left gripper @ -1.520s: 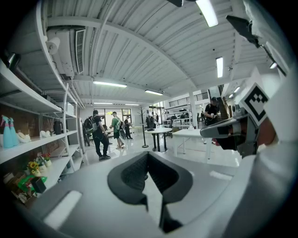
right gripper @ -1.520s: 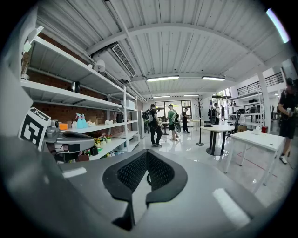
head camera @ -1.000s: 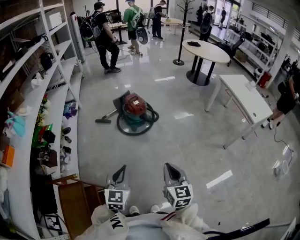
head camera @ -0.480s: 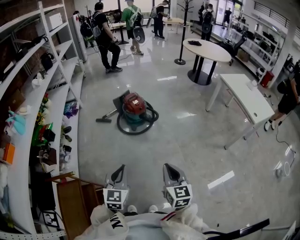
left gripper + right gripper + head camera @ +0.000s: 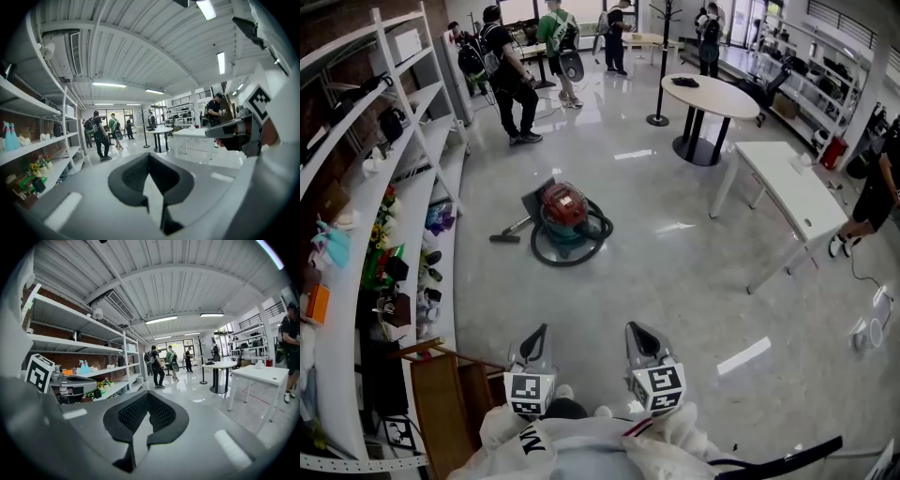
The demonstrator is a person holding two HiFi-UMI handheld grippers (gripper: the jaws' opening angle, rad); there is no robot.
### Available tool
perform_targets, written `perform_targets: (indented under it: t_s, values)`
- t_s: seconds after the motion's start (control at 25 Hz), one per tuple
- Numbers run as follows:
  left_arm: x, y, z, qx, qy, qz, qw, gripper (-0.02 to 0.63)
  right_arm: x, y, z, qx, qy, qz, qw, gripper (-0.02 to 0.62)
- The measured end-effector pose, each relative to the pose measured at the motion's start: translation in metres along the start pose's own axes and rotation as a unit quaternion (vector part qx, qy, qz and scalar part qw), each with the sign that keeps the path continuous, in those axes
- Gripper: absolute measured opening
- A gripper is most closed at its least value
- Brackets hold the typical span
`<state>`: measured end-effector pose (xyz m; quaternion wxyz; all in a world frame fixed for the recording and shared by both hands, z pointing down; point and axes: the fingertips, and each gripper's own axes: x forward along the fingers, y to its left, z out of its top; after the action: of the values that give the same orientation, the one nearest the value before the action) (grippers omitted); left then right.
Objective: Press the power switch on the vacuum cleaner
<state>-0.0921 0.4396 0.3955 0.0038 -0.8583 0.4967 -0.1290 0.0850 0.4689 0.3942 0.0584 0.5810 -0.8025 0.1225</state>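
- Vac cleaner (image 5: 565, 211) is sitting on the glossy floor (image 5: 675, 281) mid-room, well apart from both tools. Its red top is facing up, the dark hose (image 5: 572, 255) is looping round it, and the floor nozzle (image 5: 504, 239) is lying just to its left.
- Power switch: too small to pick out from here.
- Left gripper (image 5: 539, 333) is hanging low at the frame bottom, close to the body. Its jaws are pressed together w/ nothing between; its own view is confirming that.
- Right gripper (image 5: 637, 330) is doing the same: jaws clenched tip to tip, empty, held level beside the left one.
- Both gripper views are looking out across the room (shelving (image 5: 394, 187), round table (image 5: 710, 94), ppl at the back (image 5: 508, 75)), not down at the vac.
- Change vs 1 s ago: very little. The vac is sliding a touch up and left in the head view, and the tongs are riding slightly higher. A dark shape, prob. a foot, is now showing between them.
- Meaning: I'd judge the person is only starting to walk over, so the approach is barely under way and the press is not yet begun.
- Next call: closing the gap, lowering one gripper over the red top, and finding the switch. A closed tip should be fine for poking it.
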Motion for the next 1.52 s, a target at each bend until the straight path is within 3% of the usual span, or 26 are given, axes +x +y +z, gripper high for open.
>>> perform_targets:
  t_s: [0.72,1.52]
  values:
    - [0.022,0.002,0.0,-0.004,-0.003,-0.007,1.0,0.0,0.015,-0.01,0.001,-0.005,0.008,-0.004,1.0,0.0]
    - [0.09,0.056,-0.008,-0.021,0.014,-0.013,0.9996,-0.002,0.099,-0.021,0.009,-0.003,0.031,-0.009,0.999,0.0]
